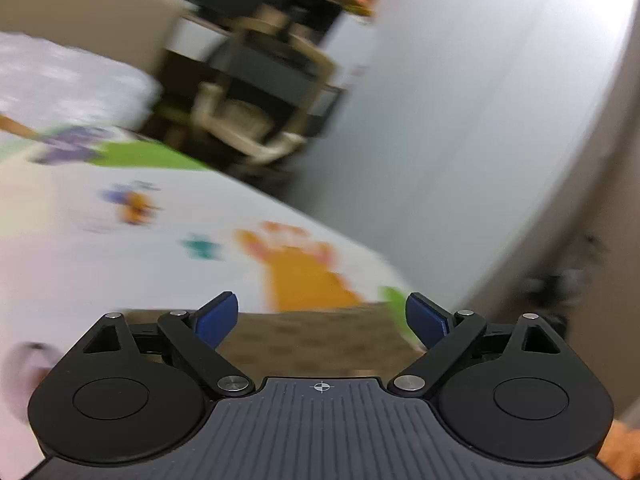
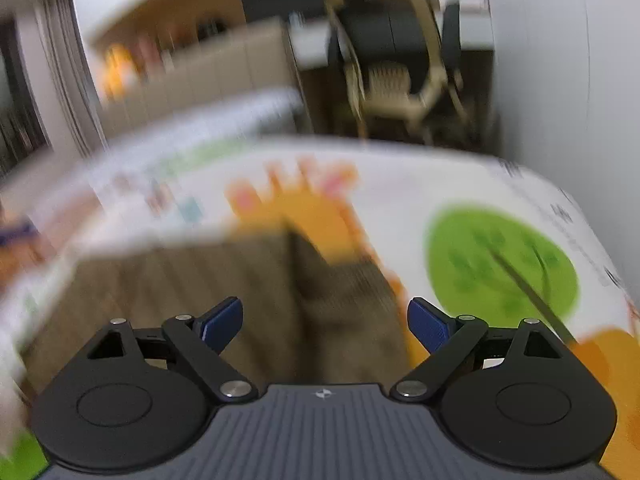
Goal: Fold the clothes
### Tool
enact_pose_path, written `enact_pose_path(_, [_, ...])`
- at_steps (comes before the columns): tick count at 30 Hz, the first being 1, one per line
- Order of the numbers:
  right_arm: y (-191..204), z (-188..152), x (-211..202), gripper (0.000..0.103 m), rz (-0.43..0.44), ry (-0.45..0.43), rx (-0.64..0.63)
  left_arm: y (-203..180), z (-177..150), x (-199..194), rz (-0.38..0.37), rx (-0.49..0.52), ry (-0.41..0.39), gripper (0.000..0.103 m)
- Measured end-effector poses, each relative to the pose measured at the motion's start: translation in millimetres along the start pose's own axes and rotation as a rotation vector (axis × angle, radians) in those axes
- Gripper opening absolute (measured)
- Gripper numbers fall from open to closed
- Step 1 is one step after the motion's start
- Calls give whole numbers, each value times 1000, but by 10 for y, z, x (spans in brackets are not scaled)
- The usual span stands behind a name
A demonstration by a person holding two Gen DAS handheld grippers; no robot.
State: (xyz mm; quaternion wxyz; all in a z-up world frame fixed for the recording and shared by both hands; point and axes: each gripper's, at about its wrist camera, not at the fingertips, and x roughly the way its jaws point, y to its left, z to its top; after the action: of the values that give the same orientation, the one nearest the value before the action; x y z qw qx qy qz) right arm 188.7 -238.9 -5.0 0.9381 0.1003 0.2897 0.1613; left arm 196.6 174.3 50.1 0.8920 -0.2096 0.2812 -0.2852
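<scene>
A brown patterned garment (image 1: 312, 340) lies flat on a white play mat printed with cartoon figures (image 1: 160, 248). In the left wrist view my left gripper (image 1: 322, 316) is open and empty, just above the garment's far edge. In the right wrist view the garment (image 2: 224, 292) fills the space ahead, with a darker fold line down its middle. My right gripper (image 2: 325, 318) is open and empty above it. Both views are blurred by motion.
A white wall or door (image 1: 460, 120) rises to the right of the mat (image 2: 500, 264). A wooden chair with a dark seat (image 2: 396, 60) and a beige cabinet (image 2: 208, 76) stand beyond the mat's far edge. A white patterned bed cover (image 1: 60, 80) lies at far left.
</scene>
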Motion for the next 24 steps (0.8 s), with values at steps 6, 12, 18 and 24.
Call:
enact_pose_path(6, [575, 253, 90, 103, 173, -124, 0, -15, -554, 741, 147, 53, 184, 95])
enact_pose_path(12, [874, -50, 834, 103, 139, 106, 49, -174, -909, 826, 317, 264, 159, 97])
enact_pose_path(18, [1007, -145, 786, 103, 86, 172, -33, -137, -912, 863, 312, 248, 160, 99])
enact_pose_path(24, [973, -335, 387, 103, -119, 82, -184, -121, -973, 804, 299, 246, 147, 101])
